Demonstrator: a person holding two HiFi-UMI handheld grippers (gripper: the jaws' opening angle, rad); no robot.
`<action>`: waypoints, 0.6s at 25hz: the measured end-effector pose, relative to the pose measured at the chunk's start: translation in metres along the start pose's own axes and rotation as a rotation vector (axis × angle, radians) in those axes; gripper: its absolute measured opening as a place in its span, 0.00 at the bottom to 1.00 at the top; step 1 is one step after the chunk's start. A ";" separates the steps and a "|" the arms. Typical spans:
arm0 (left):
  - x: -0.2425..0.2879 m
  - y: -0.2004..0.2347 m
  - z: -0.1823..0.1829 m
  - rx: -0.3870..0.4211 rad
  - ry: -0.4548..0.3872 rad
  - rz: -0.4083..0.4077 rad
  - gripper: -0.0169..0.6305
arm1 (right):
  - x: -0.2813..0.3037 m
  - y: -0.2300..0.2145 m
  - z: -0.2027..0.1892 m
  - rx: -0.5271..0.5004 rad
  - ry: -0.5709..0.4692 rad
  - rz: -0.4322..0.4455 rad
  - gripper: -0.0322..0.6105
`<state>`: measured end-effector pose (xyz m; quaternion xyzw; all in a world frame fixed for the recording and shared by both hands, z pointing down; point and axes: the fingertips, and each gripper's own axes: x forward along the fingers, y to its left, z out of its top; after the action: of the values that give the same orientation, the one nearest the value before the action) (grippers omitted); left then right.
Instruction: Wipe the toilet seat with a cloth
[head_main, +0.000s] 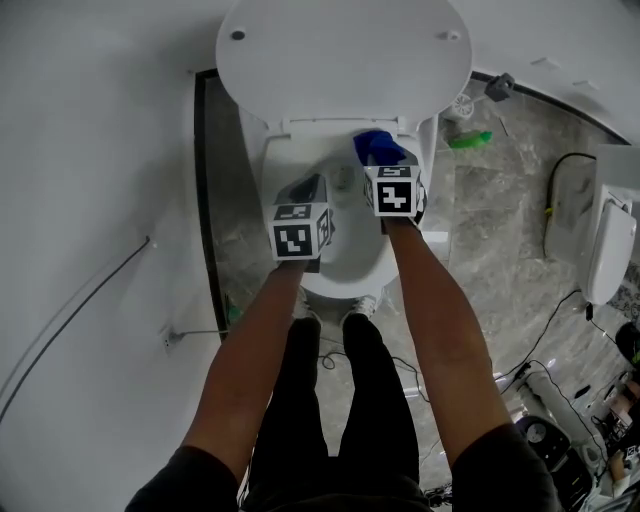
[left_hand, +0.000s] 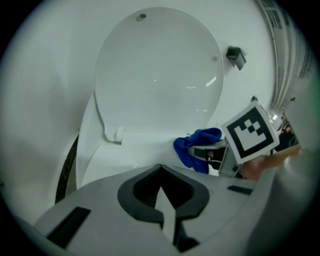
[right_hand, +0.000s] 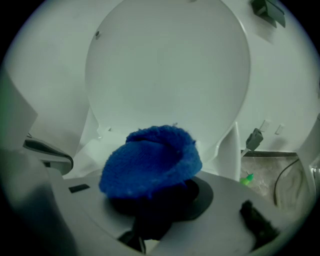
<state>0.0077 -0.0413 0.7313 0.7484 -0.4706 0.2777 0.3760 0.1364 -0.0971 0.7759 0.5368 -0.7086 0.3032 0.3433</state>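
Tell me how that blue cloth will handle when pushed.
The blue cloth bunches and droops over the right gripper, so it is probably floppy and light. Its fuzzy nap suggests that it will grip rather than slip.

Behind bowl: lid, upright. Left gripper over bowl's left side, right gripper just beside it at right. Cloth between right gripper's jaws, at bowl's back right rim. Bottle on floor, right of bowl.
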 end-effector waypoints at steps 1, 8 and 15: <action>0.002 -0.005 0.001 0.003 0.001 -0.005 0.04 | -0.003 -0.007 -0.004 0.006 0.003 -0.009 0.20; 0.015 -0.042 -0.006 0.021 0.019 -0.030 0.04 | -0.025 -0.045 -0.035 0.038 0.016 -0.038 0.20; 0.023 -0.077 -0.041 0.026 0.079 -0.062 0.04 | -0.050 -0.050 -0.080 0.062 0.041 -0.016 0.20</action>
<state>0.0849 0.0017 0.7489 0.7559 -0.4282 0.3012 0.3932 0.2069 -0.0177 0.7851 0.5464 -0.6873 0.3331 0.3436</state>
